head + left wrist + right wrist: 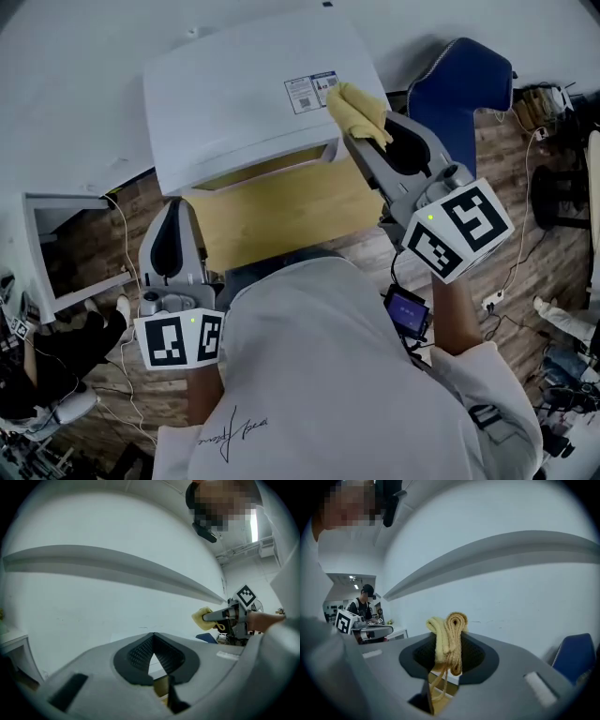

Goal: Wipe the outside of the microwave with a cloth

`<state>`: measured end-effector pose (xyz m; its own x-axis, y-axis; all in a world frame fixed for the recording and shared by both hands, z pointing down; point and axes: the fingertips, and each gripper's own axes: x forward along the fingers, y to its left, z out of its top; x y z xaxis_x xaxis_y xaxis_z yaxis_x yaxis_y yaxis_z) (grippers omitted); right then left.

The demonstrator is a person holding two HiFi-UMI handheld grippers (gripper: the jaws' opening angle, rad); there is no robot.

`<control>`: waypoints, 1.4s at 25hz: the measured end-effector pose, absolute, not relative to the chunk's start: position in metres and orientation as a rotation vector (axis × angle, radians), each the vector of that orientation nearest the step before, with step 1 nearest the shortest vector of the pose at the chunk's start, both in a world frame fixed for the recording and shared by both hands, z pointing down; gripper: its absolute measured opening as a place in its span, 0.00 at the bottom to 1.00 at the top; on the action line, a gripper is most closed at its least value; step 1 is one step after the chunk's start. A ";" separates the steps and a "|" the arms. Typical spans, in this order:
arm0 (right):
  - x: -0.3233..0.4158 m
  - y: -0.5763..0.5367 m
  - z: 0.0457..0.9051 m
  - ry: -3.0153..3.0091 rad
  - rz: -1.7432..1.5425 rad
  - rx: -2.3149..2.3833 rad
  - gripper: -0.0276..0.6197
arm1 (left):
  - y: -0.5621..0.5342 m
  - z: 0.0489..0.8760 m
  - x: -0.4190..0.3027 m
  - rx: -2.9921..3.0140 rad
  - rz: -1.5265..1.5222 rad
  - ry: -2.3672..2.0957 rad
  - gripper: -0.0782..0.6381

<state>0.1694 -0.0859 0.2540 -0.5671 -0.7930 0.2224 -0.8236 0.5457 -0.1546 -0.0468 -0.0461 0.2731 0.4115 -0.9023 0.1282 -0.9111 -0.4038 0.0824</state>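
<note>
The right gripper (pixel 370 131) pinches a folded yellow cloth (pixel 354 105) between its jaws, with a bunch of the fabric standing out past the tips, and I think this is so that only soft material meets the surface. The left gripper (pixel 174 217) has its jaws pressed together on nothing; it hangs low at the left front of the table, apart from the work, probably only waiting. The white microwave (pixel 244 94) is the biggest thing here. It stands on a wooden table (pixel 281 211) and is seen from above, so its broad top is free for long strokes. The cloth is at the right edge of this top, just beside the printed label (pixel 311 91), and it seems to rest on the casing, though contact is not sure. From this corner I judge that the wiping can go leftward over the top or down the right side. A blue chair (pixel 459 89) stands near that right side and narrows the room for the arm there. In front of the microwave the table is bare, so the front face is easy to reach.
</note>
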 end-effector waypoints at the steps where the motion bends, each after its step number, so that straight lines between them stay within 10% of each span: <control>1: 0.170 -0.094 0.255 -2.641 0.361 1.372 0.20 | -0.050 0.273 -0.046 2.522 0.097 -1.634 0.10; 35: 0.247 -0.361 0.362 -1.768 0.419 1.302 0.22 | -0.101 0.285 -0.086 2.514 0.140 -1.582 0.10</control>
